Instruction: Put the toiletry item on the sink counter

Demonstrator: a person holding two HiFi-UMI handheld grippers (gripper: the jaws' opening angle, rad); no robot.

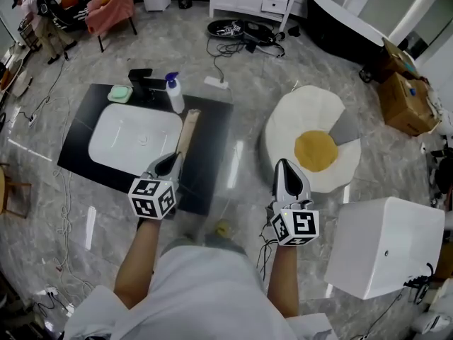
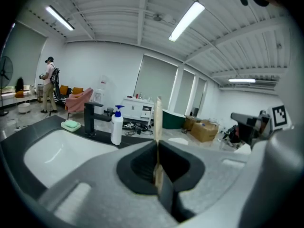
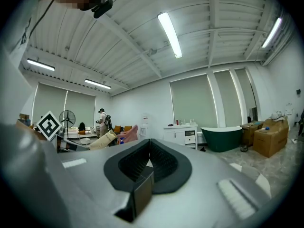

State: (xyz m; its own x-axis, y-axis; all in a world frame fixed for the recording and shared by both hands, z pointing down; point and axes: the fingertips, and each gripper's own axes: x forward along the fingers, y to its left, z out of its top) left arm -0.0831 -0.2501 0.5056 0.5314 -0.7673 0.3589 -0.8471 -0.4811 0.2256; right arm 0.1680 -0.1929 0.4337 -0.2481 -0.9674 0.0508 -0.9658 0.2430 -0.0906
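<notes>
A long flat tan tube (image 1: 187, 130) sticks out forward from my left gripper (image 1: 172, 163), which is shut on its near end. The tube hangs over the black sink counter (image 1: 214, 144), just right of the white basin (image 1: 134, 139). In the left gripper view the tube (image 2: 157, 120) shows edge-on, pinched between the jaws of the left gripper (image 2: 157, 149). My right gripper (image 1: 289, 172) is off to the right over the floor, shut with nothing in it. From the right gripper view, the right gripper (image 3: 149, 151) has its jaws together, and the tube (image 3: 101, 140) shows at the left.
A black faucet (image 1: 141, 83), a white pump bottle (image 1: 174, 95) and a green soap on a dish (image 1: 120, 93) stand at the counter's back edge. A fried-egg-shaped cushion (image 1: 316, 147), a white box (image 1: 382, 246) and cardboard boxes (image 1: 407, 101) lie right. Cables run across the floor.
</notes>
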